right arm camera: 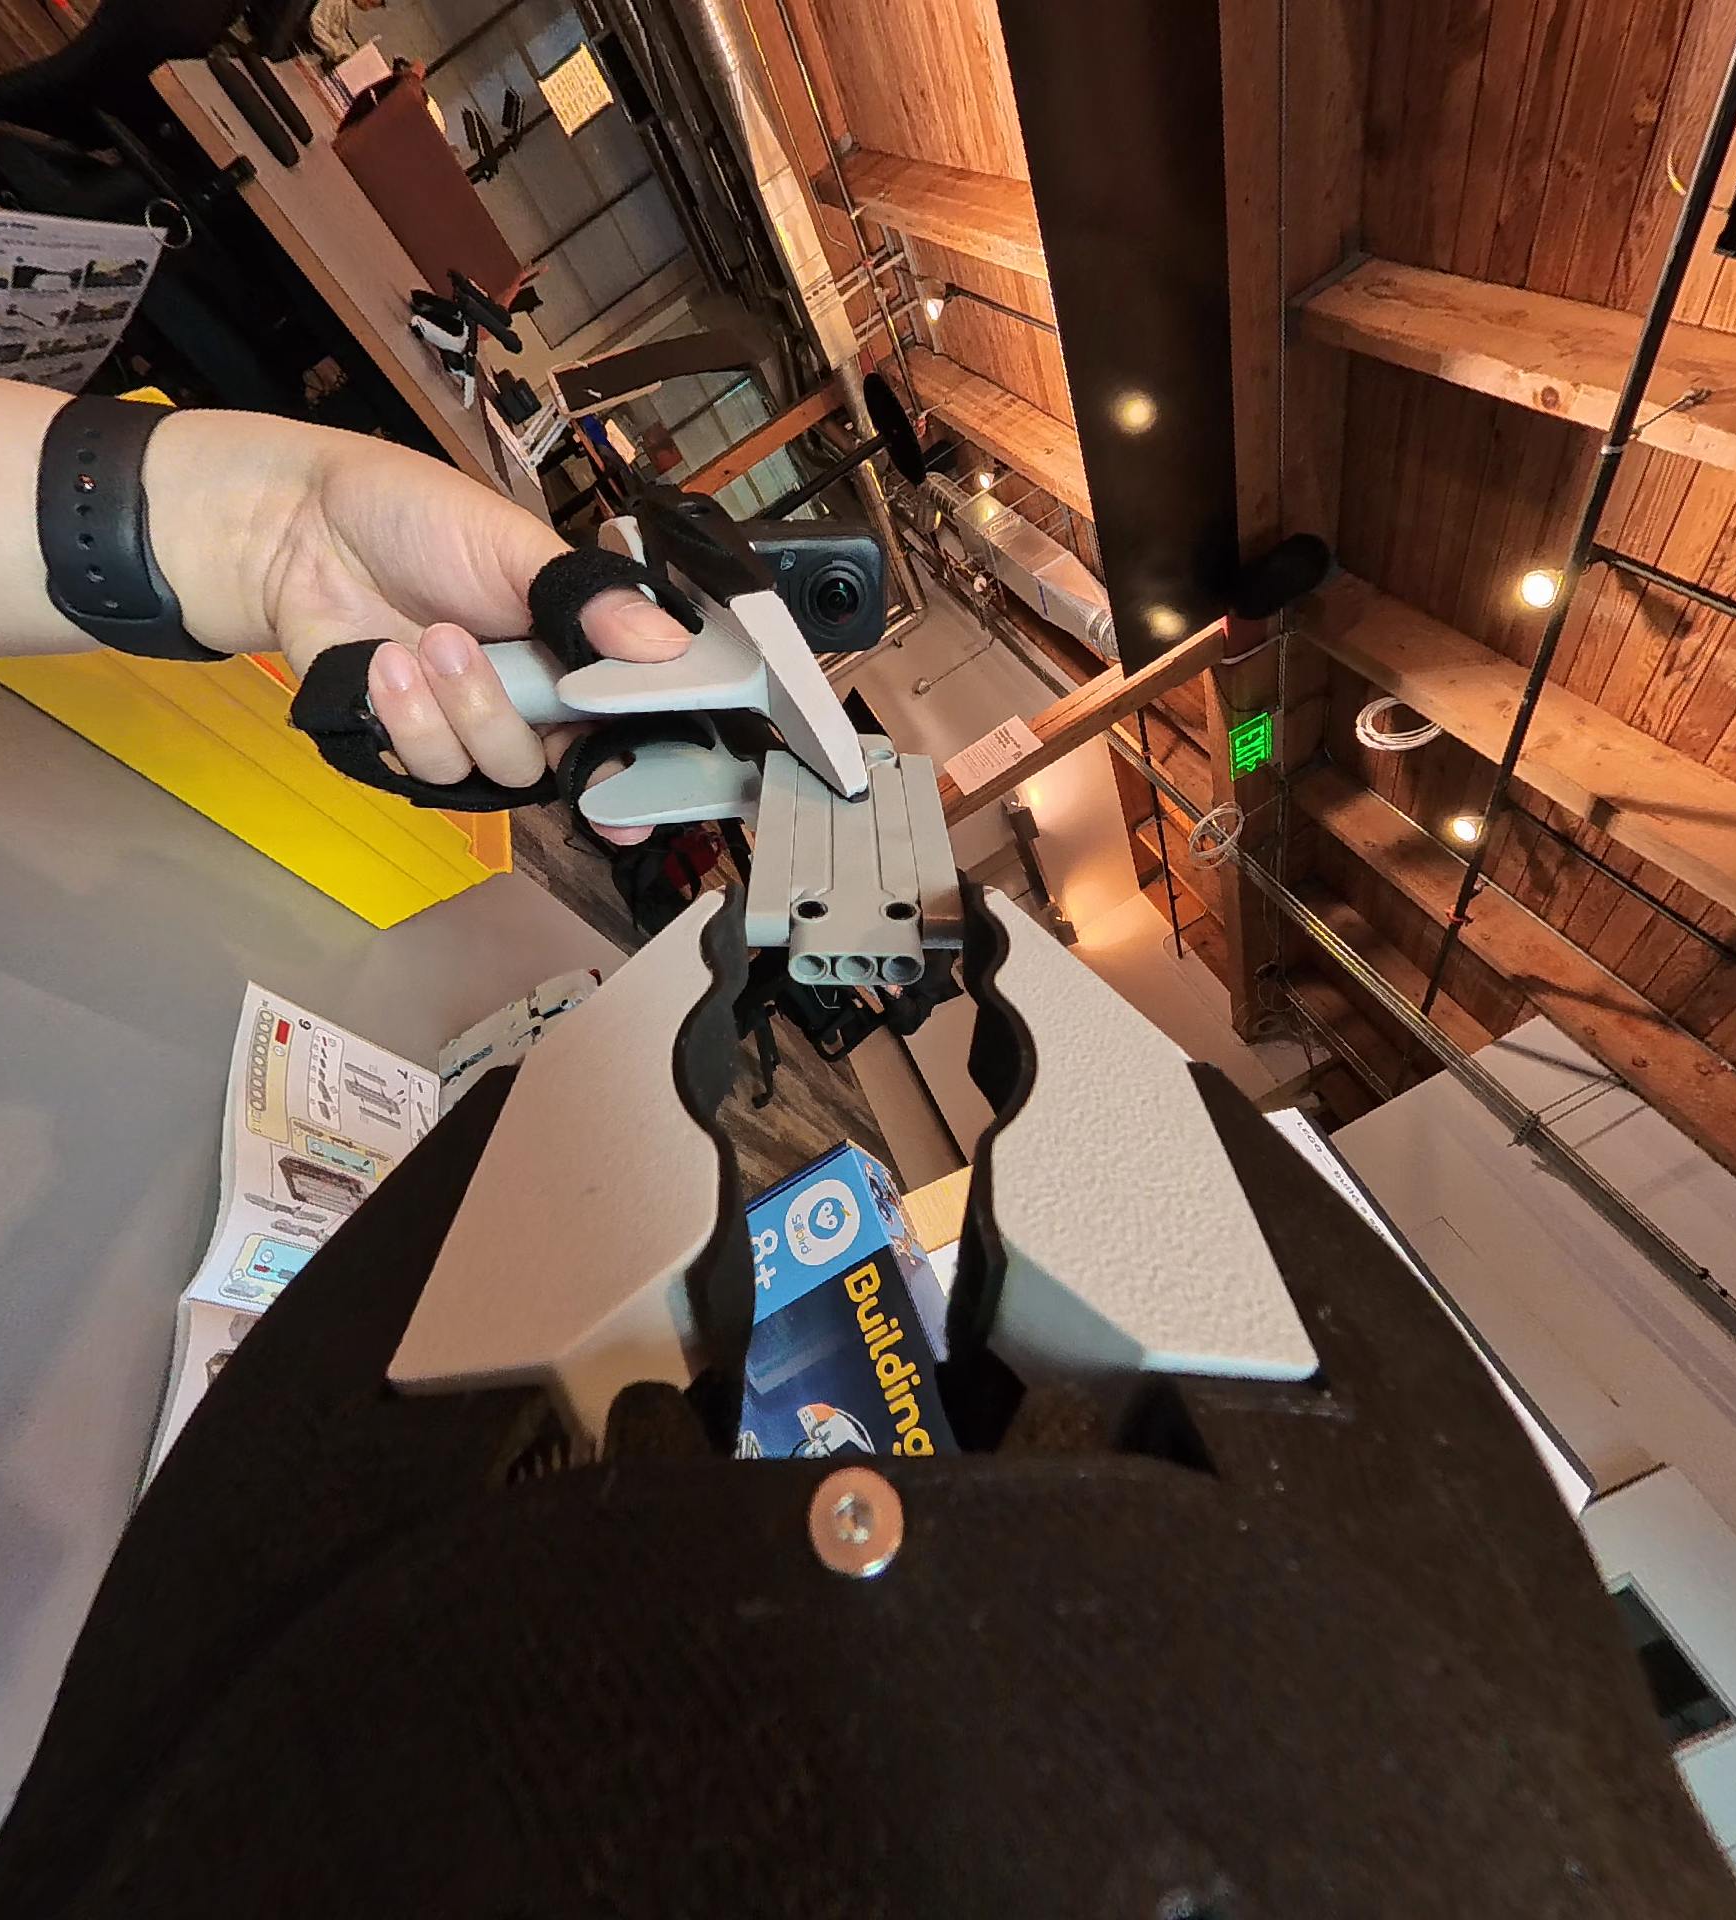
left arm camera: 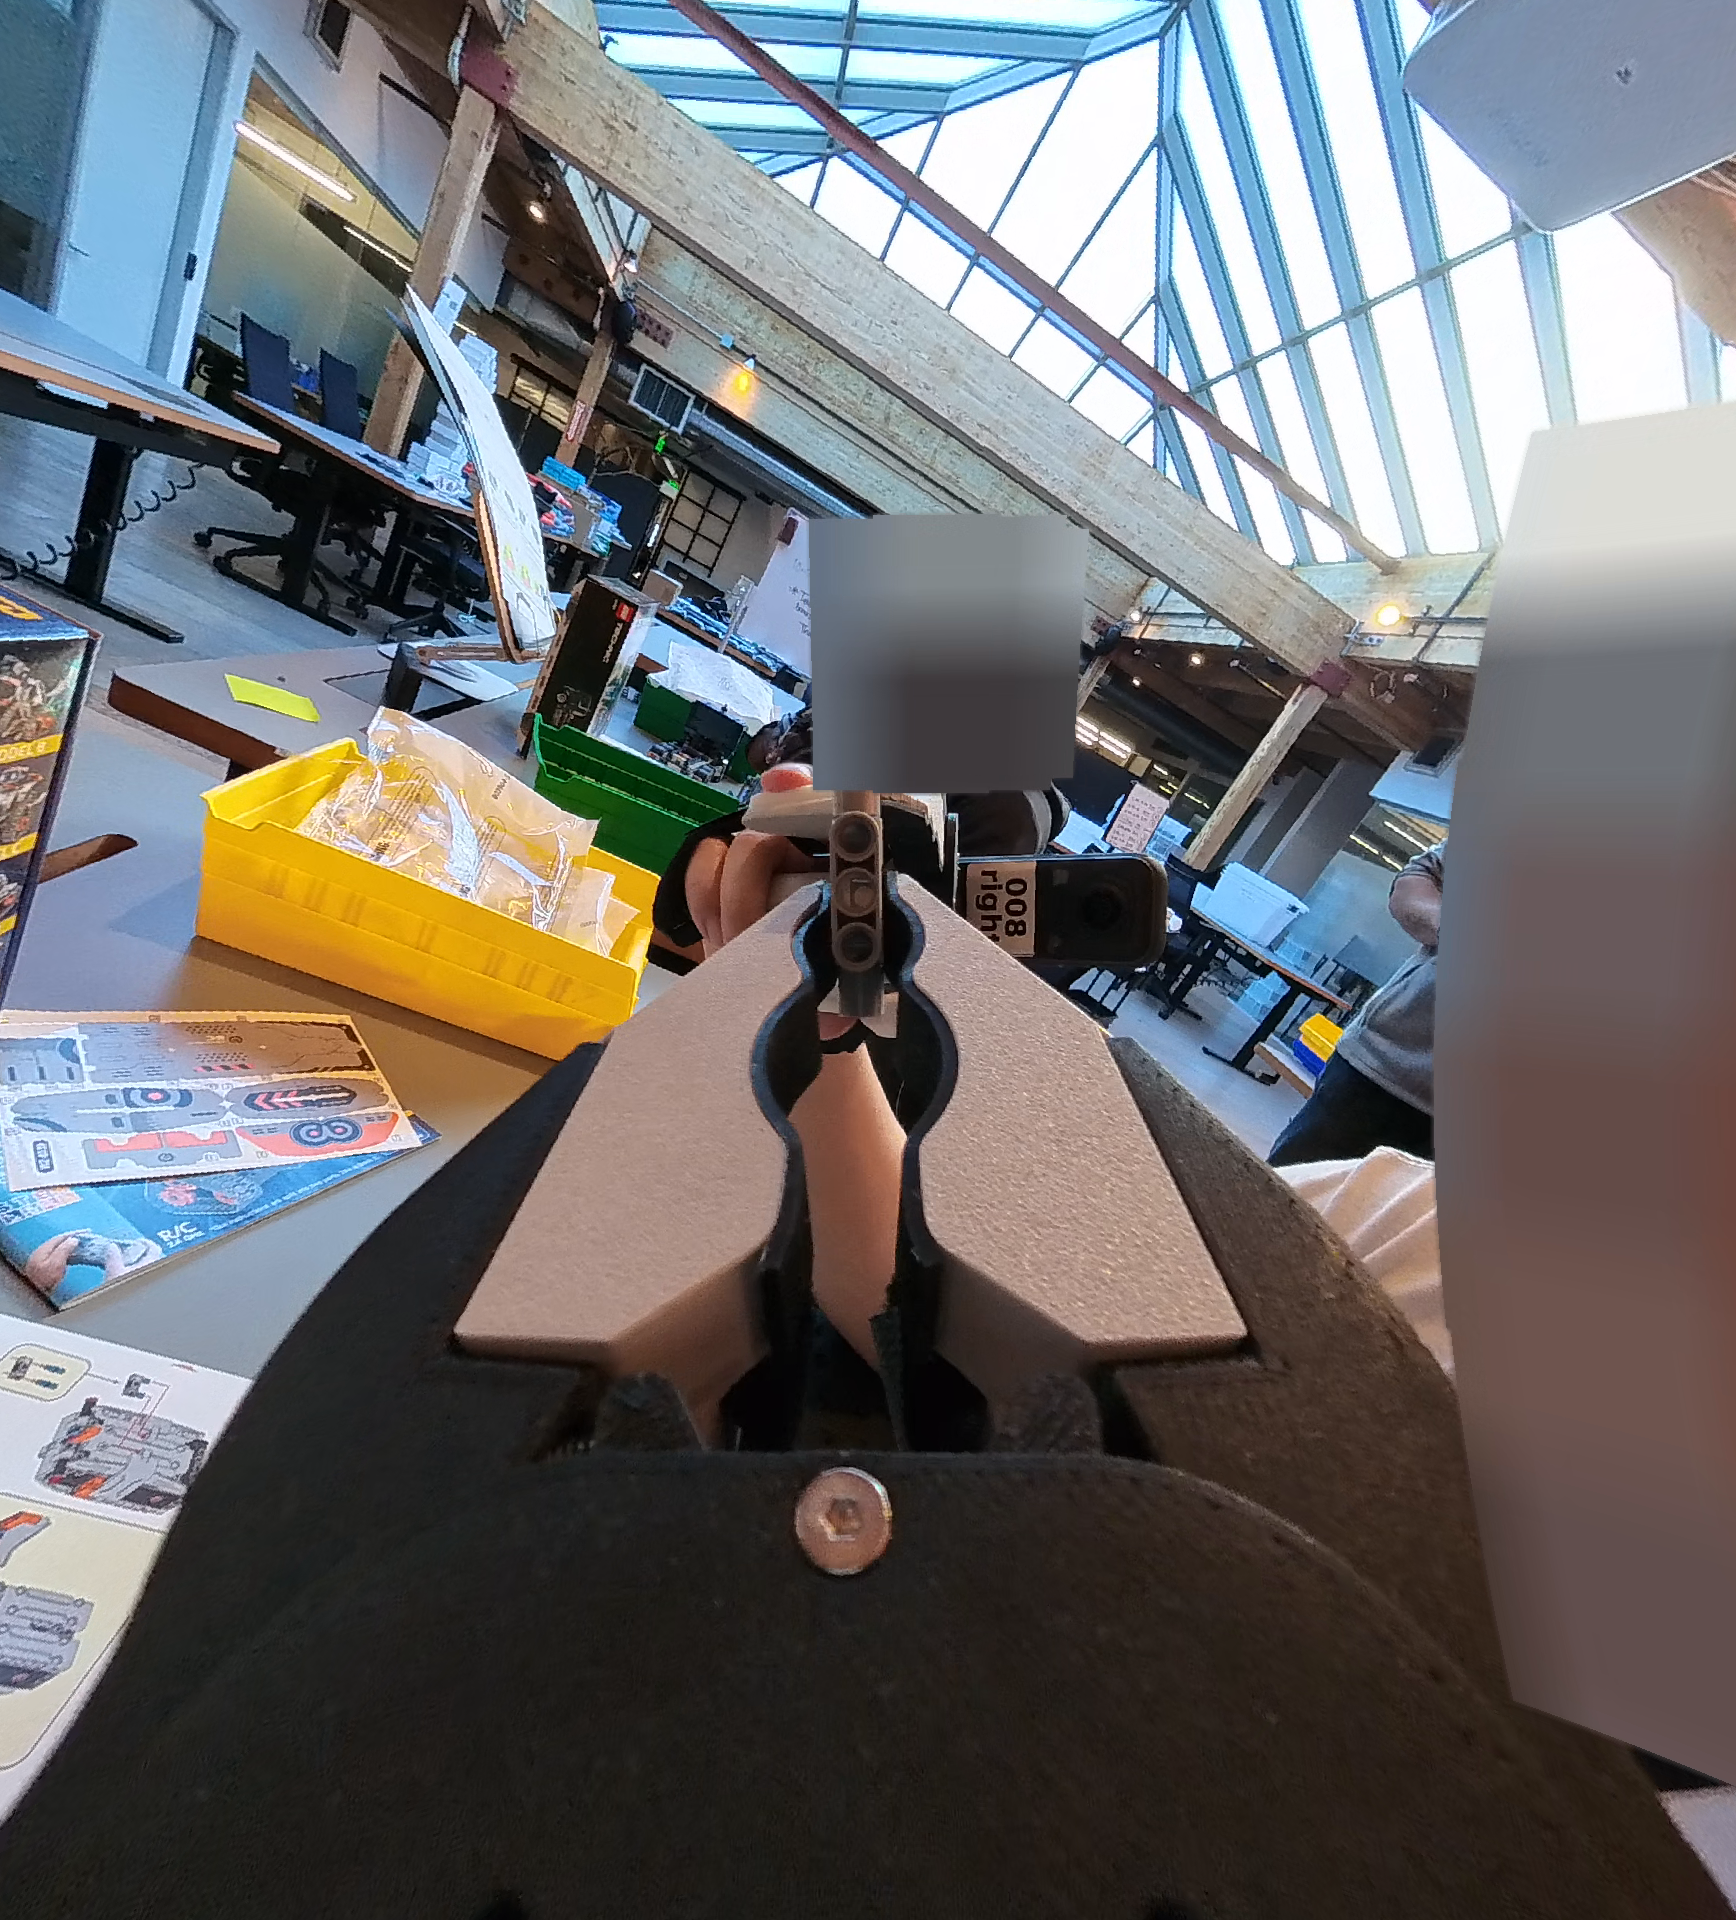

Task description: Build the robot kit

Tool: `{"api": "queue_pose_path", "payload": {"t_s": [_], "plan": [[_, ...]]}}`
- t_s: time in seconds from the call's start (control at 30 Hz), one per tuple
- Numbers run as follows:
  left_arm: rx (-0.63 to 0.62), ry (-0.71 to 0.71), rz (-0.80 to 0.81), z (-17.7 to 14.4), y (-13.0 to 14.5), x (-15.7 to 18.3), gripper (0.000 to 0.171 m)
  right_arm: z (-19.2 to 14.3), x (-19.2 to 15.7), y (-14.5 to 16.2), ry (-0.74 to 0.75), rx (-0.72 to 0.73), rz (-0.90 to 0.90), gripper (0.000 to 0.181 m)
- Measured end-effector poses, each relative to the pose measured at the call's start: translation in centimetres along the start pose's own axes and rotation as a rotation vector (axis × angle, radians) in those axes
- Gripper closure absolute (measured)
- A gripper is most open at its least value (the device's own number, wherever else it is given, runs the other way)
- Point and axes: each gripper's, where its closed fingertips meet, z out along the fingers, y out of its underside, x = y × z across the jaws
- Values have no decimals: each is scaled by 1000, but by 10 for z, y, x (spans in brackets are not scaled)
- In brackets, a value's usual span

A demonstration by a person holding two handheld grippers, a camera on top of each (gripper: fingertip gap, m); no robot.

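The grey panel (right arm camera: 848,862) stands at 12 o'clock between both claws — left claw (left arm camera: 856,914) clamps its edge, right claw (right arm camera: 848,935) grips its holed end.

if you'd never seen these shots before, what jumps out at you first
The grey building-toy piece held up in mid-air catches the eye first: the right gripper clamps its near end, and the left gripper pinches it edge-on at the other. Next comes the bright yellow bin on the grey table, left of the left gripper, with clear plastic bags in it.
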Motion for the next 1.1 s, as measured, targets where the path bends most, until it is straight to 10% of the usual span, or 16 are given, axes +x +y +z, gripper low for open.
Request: {"api": "queue_pose_path", "payload": {"t_s": [1.1], "plan": [[-26, -140, 85, 9, 6, -15, 167, 14, -2, 27, -11, -411, -21, 138]]}}
